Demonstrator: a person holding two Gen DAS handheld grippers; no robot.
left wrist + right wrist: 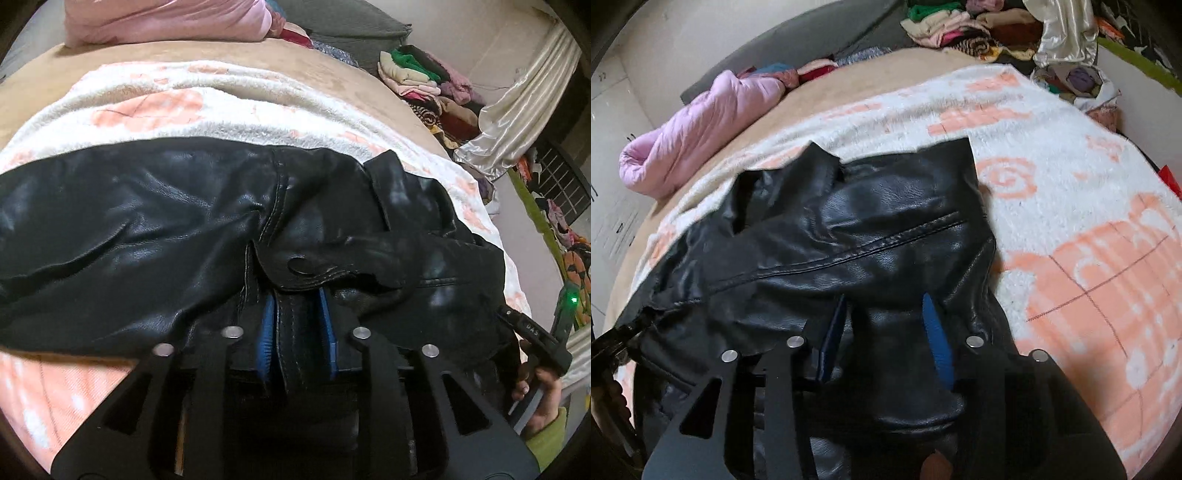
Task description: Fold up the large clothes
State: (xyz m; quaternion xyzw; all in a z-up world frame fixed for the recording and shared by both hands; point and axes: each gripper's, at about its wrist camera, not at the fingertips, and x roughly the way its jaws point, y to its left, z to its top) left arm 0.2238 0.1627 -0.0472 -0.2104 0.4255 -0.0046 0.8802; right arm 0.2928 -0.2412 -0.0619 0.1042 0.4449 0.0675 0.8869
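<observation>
One black jacket (147, 229); two tools (298, 328) (886, 332) astride its folds.

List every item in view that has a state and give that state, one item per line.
Black leather jacket: lying crumpled on the blanket, partly folded over itself.
Snap tab: unfastened, lying loose.
Blanket: spread flat across the bed.
Pink quilted jacket: bundled up beyond the blanket.
Clothes pile: heaped, unfolded.
Left gripper: open, a jacket strap between its pads.
Right gripper: open, jacket leather between its pads.
</observation>
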